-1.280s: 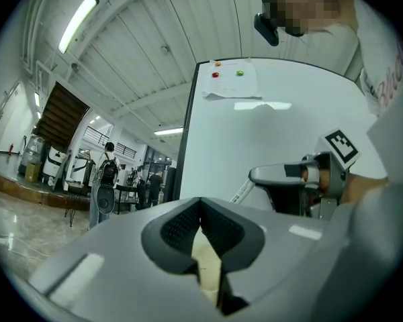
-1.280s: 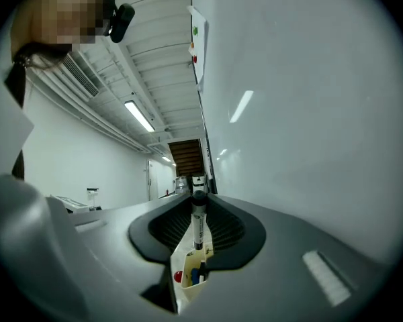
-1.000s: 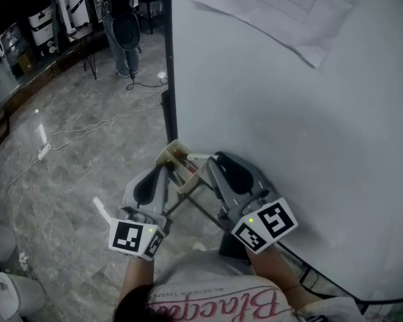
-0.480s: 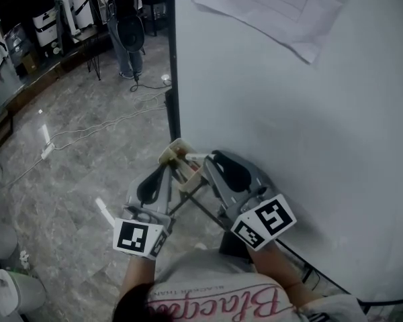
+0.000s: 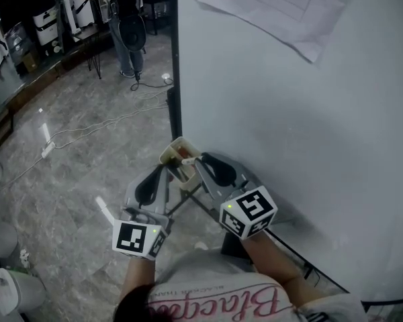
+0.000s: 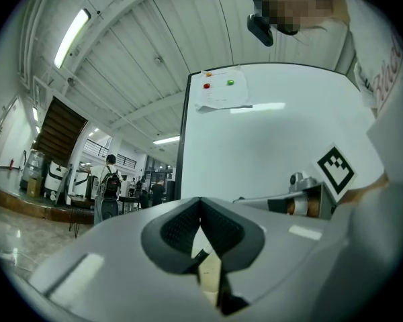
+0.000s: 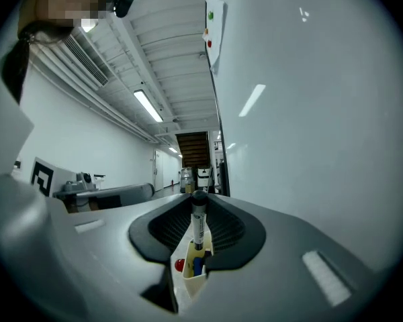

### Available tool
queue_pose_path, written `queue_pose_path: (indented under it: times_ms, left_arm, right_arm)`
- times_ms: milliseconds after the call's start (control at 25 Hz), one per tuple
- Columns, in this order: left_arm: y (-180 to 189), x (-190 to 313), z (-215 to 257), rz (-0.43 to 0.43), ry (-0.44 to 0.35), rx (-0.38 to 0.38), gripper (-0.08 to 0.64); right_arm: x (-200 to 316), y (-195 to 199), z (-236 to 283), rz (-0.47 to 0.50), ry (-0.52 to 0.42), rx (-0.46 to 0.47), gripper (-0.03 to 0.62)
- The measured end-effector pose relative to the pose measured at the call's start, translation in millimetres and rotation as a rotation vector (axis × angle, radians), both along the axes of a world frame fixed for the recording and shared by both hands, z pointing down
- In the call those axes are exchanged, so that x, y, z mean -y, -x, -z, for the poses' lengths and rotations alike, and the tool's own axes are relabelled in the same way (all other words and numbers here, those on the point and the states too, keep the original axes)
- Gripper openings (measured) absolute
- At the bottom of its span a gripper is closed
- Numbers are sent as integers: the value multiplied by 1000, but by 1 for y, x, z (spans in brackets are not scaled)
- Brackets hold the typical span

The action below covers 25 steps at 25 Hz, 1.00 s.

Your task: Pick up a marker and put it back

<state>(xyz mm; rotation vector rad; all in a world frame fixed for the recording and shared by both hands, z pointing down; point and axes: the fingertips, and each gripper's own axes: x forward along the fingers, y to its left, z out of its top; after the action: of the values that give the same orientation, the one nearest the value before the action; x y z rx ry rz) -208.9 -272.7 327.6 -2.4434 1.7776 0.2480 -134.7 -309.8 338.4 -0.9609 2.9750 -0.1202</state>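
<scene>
A whiteboard [image 5: 309, 146] fills the right of the head view, its far edges cut off, above a marbled floor [image 5: 74, 153] strewn with cables. A printed sheet of paper [image 5: 269, 5] hangs near the top, its text too small to read. At the board's lower left corner, the right gripper [image 7: 199, 205] pinches a black-capped marker [image 7: 199, 228] upright between its pads. The marker's lower end sits in a cream marker holder [image 7: 188, 282]. The left gripper [image 6: 201, 204] sits just beside the holder, fingertips pressed together. Whether it touches the holder cannot be made out. A red marker [image 7: 179, 265] and a blue marker [image 7: 197, 267] show only their tips inside the holder.
</scene>
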Motion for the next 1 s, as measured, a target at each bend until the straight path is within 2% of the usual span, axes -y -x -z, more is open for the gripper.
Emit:
queue_pose_path:
  times_ms: [200,400,720,1000]
  left_arm:
    - [7,0,-2,20,-2,8,-2]
    - [13,1,-5,30,6,-10,-1]
    - [19,7,-10,33,14,-29,-2]
    - [15,13,-15,15,27,-32,-1]
  right_arm:
    - [4,21,-41,48,48,-119,72]
    - [7,31,-69,72,111,-167,72]
    - [20,25,-76,68,171,-119,77]
    - [24,11,-85,20,191,-182,94]
